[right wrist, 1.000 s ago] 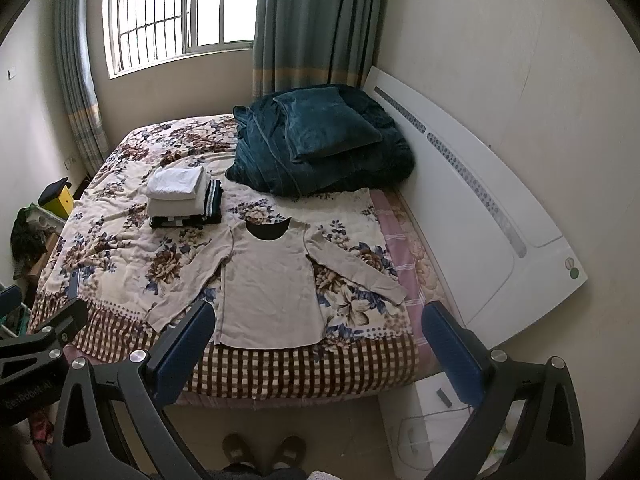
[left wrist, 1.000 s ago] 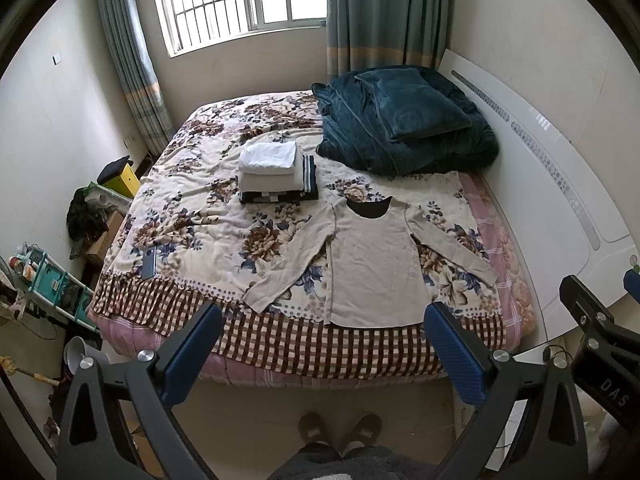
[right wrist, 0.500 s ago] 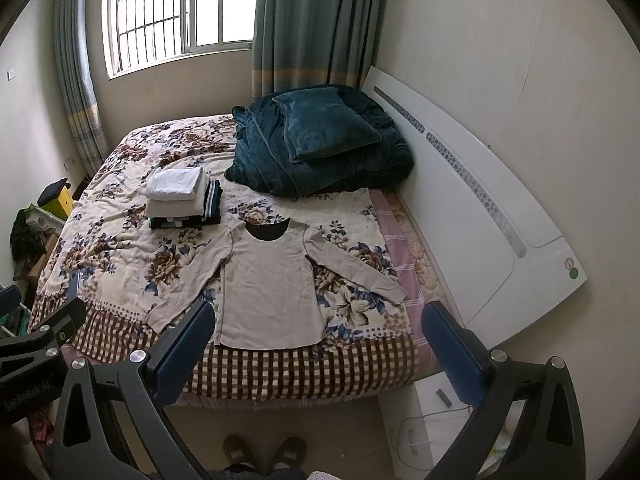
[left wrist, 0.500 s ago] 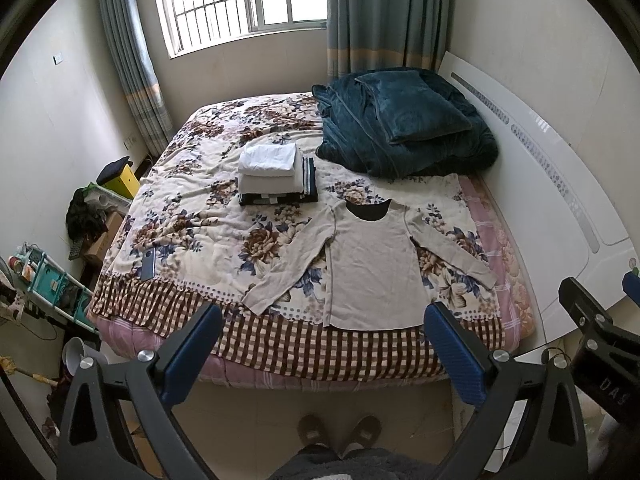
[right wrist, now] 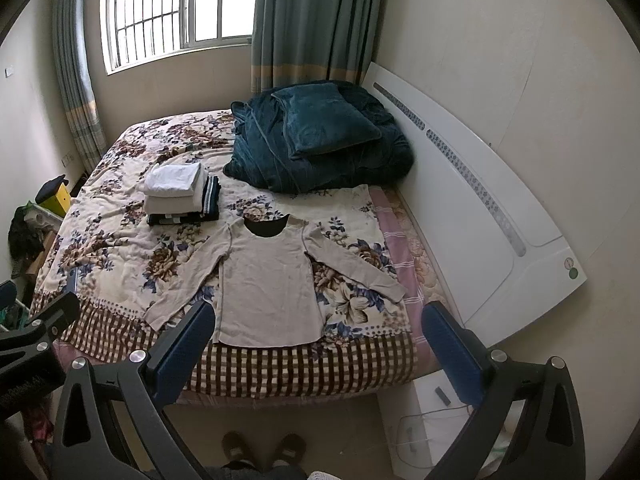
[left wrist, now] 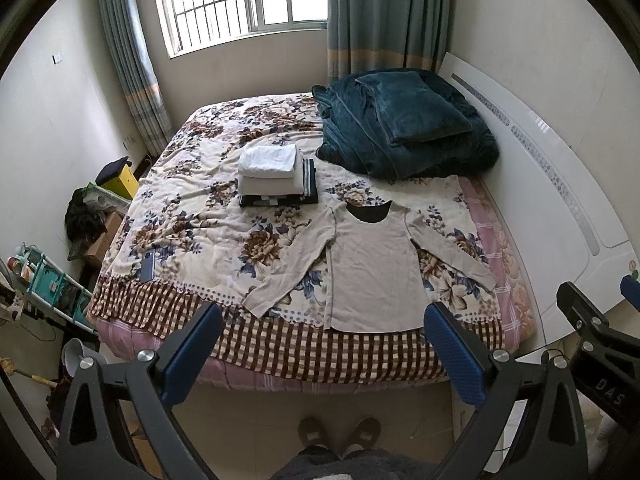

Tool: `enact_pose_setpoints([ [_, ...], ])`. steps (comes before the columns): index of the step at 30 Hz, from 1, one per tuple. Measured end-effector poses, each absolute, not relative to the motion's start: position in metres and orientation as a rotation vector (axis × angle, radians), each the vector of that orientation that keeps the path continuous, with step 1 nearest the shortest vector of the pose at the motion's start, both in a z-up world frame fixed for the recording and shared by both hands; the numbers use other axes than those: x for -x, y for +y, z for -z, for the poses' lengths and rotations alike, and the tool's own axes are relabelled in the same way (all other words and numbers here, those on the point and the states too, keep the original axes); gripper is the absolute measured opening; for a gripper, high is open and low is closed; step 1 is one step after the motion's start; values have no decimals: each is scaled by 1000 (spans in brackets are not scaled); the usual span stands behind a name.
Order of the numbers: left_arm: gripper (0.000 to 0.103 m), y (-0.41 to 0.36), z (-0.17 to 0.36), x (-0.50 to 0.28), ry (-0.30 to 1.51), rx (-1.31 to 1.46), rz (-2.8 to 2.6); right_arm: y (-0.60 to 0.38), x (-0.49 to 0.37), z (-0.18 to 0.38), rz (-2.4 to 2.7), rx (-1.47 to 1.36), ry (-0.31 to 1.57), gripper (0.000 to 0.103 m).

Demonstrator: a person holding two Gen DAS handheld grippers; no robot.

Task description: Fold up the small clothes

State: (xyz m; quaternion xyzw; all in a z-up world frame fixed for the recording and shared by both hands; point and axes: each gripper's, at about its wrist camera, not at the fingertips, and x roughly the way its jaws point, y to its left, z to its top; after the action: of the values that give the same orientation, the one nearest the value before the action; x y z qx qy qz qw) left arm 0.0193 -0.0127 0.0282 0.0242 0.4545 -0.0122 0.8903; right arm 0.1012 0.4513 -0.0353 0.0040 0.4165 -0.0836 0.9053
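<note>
A beige long-sleeved shirt lies flat on the bed, neck toward the far side, both sleeves spread; it also shows in the right wrist view. A stack of folded clothes sits beyond it to the left, also in the right wrist view. My left gripper is open and empty, held above the floor before the bed's near edge. My right gripper is open and empty at the same height, to the right.
The bed has a floral blanket with a checked border. A dark teal quilt and pillow lie at the far right by the white headboard. Clutter and a yellow box stand left. A phone lies on the blanket.
Both grippers have drifted very slightly; the view is almost the same. Nothing on the bed has moved.
</note>
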Motion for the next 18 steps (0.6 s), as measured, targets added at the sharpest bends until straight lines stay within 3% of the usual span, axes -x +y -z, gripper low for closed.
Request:
enact_pose_setpoints([
  [11, 103, -8, -10, -48, 952, -55, 53, 450, -106, 59, 196, -48, 897, 103],
  [18, 103, -25, 60, -130, 932, -131, 32, 398, -156, 143, 391, -150, 962, 103],
])
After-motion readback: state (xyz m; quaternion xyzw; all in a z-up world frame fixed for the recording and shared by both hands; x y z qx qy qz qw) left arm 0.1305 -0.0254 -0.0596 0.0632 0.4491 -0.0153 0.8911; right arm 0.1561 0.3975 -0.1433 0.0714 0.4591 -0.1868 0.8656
